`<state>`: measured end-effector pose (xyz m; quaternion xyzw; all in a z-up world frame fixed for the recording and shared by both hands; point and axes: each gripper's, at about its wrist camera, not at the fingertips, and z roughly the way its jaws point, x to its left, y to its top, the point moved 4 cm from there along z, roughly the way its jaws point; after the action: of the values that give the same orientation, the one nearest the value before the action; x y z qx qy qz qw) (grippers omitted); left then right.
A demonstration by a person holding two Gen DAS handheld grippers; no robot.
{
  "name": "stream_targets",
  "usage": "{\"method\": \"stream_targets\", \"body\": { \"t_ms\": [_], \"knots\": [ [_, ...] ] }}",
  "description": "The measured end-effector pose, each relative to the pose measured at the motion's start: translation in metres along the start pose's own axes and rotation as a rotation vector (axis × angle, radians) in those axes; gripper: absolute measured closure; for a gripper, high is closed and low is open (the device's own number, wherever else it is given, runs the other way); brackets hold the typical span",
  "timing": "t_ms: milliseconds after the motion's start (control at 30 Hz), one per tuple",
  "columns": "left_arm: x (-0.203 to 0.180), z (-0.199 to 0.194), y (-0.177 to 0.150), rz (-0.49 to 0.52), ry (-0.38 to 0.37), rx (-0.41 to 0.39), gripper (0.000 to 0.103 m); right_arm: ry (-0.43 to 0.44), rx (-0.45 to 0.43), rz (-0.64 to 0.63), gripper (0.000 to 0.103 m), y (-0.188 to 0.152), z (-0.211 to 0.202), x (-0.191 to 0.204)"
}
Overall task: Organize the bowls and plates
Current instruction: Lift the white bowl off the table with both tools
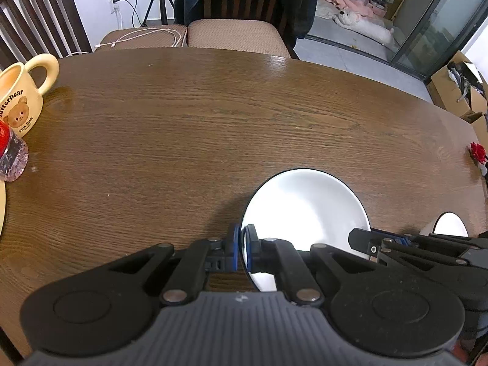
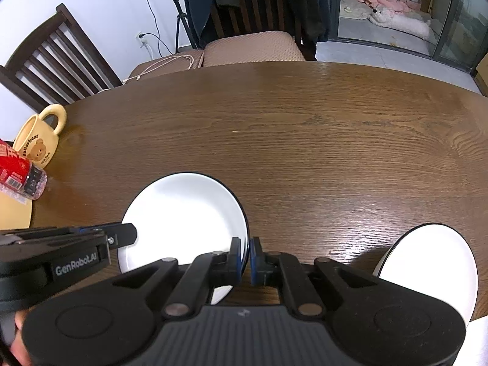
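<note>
The table (image 2: 305, 140) is dark wood with a strong grain, smooth and slightly glossy where light catches it. The plate (image 2: 183, 213) is white glazed ceramic, shiny, with a thin dark rim; the second plate (image 2: 433, 262) looks the same. The mug (image 1: 18, 100) is glossy cream ceramic with a printed bear. The bottle (image 2: 21, 174) is clear plastic with a red label. The left gripper (image 1: 243, 244) and right gripper (image 2: 246, 256) are matt black plastic with blue pads and metal pins. The chair seats (image 1: 235, 35) are tan woven cloth.

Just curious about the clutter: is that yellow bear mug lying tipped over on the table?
No, the yellow bear mug stands upright on the wooden table, its opening facing up.
</note>
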<state>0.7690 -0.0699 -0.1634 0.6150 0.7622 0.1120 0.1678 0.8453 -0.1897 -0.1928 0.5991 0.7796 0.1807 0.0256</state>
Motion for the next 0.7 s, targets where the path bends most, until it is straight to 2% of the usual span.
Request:
{"method": "stream_targets", "body": {
  "t_ms": [700],
  "knots": [
    [-0.0033,0.0030,-0.0020,0.007,0.010,0.007,0.097,-0.013,0.000,-0.004,0.097,-0.0028,0.0054,0.0038]
  ]
}}
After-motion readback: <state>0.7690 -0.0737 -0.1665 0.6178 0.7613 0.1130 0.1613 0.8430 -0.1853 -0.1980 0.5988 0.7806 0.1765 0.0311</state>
